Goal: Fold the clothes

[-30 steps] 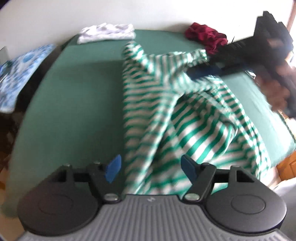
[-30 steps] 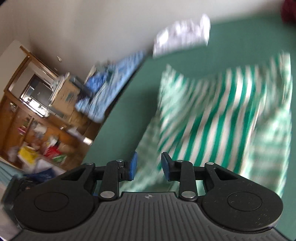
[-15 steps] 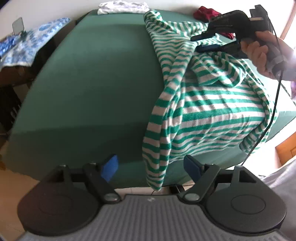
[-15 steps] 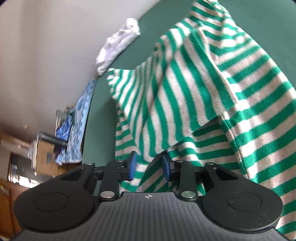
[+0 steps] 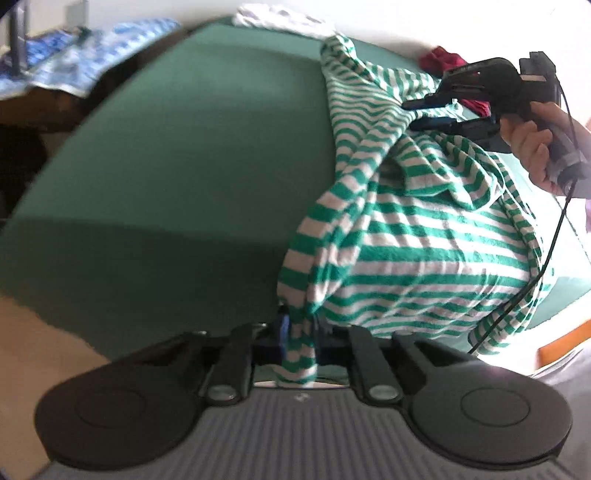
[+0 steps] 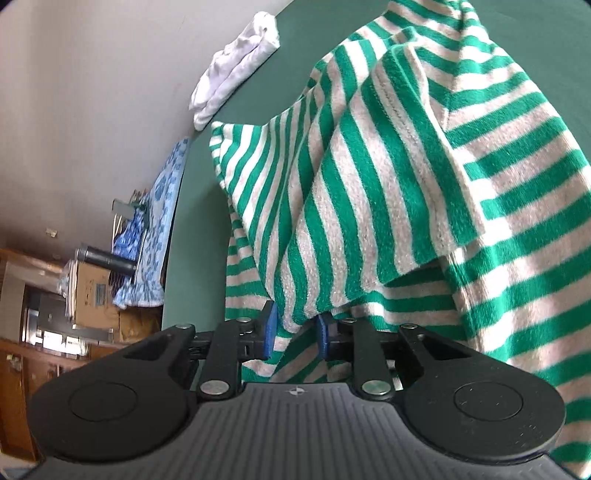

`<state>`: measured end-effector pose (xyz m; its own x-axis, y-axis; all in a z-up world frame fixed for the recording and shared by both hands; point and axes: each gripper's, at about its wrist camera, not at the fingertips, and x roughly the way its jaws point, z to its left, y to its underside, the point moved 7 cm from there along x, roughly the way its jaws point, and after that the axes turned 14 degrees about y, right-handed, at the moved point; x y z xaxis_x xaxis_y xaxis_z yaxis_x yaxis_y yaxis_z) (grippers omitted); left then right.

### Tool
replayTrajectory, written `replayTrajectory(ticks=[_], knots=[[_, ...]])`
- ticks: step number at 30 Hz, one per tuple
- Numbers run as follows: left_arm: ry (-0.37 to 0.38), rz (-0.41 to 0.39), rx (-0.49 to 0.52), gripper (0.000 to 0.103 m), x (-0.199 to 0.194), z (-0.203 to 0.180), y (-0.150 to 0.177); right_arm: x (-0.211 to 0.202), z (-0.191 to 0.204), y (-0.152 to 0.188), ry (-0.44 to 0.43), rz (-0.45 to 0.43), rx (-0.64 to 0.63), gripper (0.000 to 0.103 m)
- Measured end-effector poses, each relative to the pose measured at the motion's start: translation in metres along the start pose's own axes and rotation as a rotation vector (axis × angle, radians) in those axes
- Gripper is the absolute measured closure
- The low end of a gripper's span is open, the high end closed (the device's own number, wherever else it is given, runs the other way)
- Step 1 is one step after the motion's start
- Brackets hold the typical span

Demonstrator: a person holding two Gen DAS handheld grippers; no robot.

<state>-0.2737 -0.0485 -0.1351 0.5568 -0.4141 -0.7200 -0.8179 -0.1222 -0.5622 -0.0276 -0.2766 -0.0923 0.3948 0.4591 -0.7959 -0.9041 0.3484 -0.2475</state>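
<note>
The left gripper [image 5: 299, 338] has its jaws pressed together on a hanging corner of the green-and-white striped knit top [image 5: 424, 236], the fabric pinched between its blue pads. The garment drapes over the near right part of the dark green table surface [image 5: 177, 147], bunched and half lifted, with one sleeve trailing away toward the far edge. Further right, the right gripper [image 6: 293, 334], held in a person's hand [image 5: 532, 147], grips another part of the same top near what looks like the shoulder or neckline; its jaws are closing, with a fold of striped cloth between the pads.

The step in hand looks like taking hold of two points of the top in order to spread it flat before any fold is made. The next move probably calls for drawing the two grips apart and laying the cloth smooth on the bare green area to the left.

Around it: a blue-and-white patterned cloth [image 5: 92, 48] lies off the table at far left, a folded white garment [image 5: 280, 22] sits at the far edge, and a dark red crumpled garment [image 5: 447, 61] lies at the far right. None blocks the open space, though the twisted sleeve could tangle.
</note>
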Motion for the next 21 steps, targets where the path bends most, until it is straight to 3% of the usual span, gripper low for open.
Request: replayTrajectory(ticks=[3,8,12,14,17,20,21], knots=[[-0.039,-0.048,-0.032,0.102,-0.021,-0.030,0.005,0.001,0.000,-0.002,-0.004,0.016,-0.050,0.088],[-0.106,-0.127,-0.014,0.102,-0.042,-0.096,0.003,-0.006,0.015,-0.008,0.002,-0.047,-0.218,0.093],[-0.182,-0.065,0.019,0.100,-0.022,-0.122,0.012,-0.020,0.034,-0.016,-0.020,-0.170,-0.356,0.093],[-0.186,-0.018,0.008,0.100,-0.008,-0.127,0.021,-0.025,0.038,-0.021,-0.026,-0.212,-0.399,0.094],[-0.176,0.032,-0.005,0.088,0.010,-0.139,0.034,-0.015,0.036,-0.024,-0.023,-0.185,-0.416,0.094],[-0.236,0.012,0.039,0.077,0.012,-0.144,0.031,0.001,0.028,-0.023,0.022,-0.148,-0.424,0.094],[-0.270,-0.001,0.058,0.061,0.014,-0.143,0.027,0.004,0.025,-0.024,0.022,-0.139,-0.413,0.094]])
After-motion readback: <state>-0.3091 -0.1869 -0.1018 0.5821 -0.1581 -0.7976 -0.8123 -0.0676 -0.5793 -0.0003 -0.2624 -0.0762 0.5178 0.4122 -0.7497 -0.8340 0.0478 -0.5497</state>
